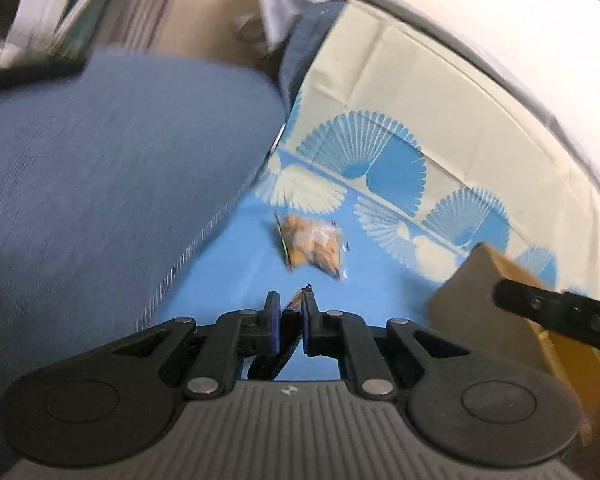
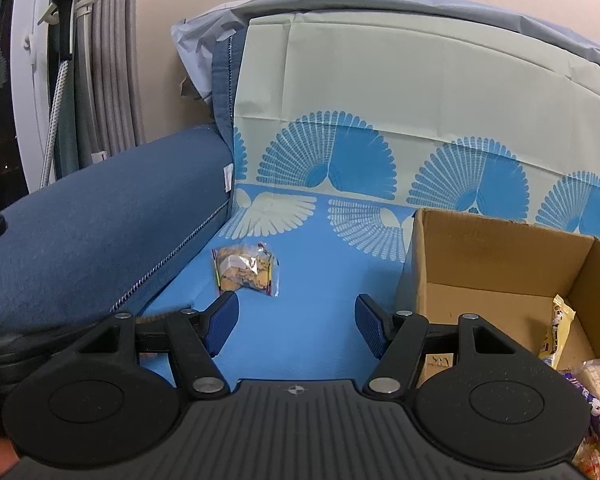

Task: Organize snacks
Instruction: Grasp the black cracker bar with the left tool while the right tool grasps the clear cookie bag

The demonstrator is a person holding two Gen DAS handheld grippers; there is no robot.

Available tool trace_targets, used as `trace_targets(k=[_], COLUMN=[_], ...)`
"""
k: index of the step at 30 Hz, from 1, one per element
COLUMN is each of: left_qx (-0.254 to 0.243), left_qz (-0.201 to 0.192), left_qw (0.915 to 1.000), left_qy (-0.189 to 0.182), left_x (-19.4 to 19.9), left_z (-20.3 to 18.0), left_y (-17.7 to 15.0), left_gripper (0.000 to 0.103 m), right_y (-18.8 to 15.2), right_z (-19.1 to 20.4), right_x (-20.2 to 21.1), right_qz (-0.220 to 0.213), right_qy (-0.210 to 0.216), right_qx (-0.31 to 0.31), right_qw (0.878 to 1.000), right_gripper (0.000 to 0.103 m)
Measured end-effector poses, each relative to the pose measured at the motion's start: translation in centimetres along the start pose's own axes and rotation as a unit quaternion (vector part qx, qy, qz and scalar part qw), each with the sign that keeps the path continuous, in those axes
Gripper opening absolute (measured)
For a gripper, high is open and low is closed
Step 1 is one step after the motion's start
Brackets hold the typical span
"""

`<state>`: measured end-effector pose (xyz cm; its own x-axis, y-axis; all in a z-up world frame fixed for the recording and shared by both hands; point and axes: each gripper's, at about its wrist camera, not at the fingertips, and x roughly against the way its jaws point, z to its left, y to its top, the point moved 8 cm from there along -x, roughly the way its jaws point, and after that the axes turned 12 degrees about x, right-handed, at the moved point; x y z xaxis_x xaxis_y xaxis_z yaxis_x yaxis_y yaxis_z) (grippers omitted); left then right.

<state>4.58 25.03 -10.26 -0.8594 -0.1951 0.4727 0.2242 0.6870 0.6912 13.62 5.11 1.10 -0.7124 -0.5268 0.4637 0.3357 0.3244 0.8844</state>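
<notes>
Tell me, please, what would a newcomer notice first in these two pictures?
First, the blue cloth with white fan shapes on the sofa, with a clear snack bag lying alone on it. Next, the open cardboard box at right, holding wrapped snacks. The left tongs pinch a dark packet.

The armrest (image 2: 100, 216) is matt blue woven cloth with pale stitching. The cover (image 2: 300, 340) looks like thin, smooth sheet, creased in folds. The box (image 2: 500, 248) is matt brown cardboard. The bag (image 2: 246, 268) is clear, glossy crinkled plastic. The grippers' bodies are matt black plastic with shiny metal pins; the pads (image 2: 222, 326) are ribbed blue.
</notes>
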Motion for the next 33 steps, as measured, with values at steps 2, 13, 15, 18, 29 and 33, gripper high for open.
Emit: trace_targets(k=[2, 13, 15, 18, 29, 33], left_qx=[0.010, -0.013, -0.007, -0.005, -0.023, -0.039], left_qz=[0.028, 0.040, 0.051, 0.060, 0.087, 0.101], left_qw=[0.9994, 0.9968, 0.9963, 0.9961, 0.9949, 0.9932], left_qy=[0.019, 0.069, 0.069, 0.064, 0.044, 0.043], left_x=[-0.5, -3.0, -3.3, -3.5, -4.3, -4.7], left_z=[0.6, 0.9, 1.3, 1.3, 0.4, 0.0], left_y=[-0.9, -1.8, -1.9, -2.1, -2.8, -3.5], left_gripper=[0.013, 0.075, 0.075, 0.075, 0.076, 0.076], right_y=[0.4, 3.9, 4.6, 5.3, 3.1, 2.5], right_z=[-0.3, 2.1, 3.0, 4.2, 5.3, 4.6], right_x=[-0.2, -5.1, -6.6, -9.8, -24.8, -27.3], right_qz=[0.002, 0.041, 0.049, 0.067, 0.167, 0.183], right_qy=[0.005, 0.070, 0.080, 0.091, 0.079, 0.081], right_qx=[-0.012, -0.026, -0.010, 0.012, 0.001, 0.010], right_qw=[1.000, 0.996, 0.996, 0.994, 0.983, 0.980], right_gripper=[0.069, 0.092, 0.095, 0.100, 0.100, 0.097])
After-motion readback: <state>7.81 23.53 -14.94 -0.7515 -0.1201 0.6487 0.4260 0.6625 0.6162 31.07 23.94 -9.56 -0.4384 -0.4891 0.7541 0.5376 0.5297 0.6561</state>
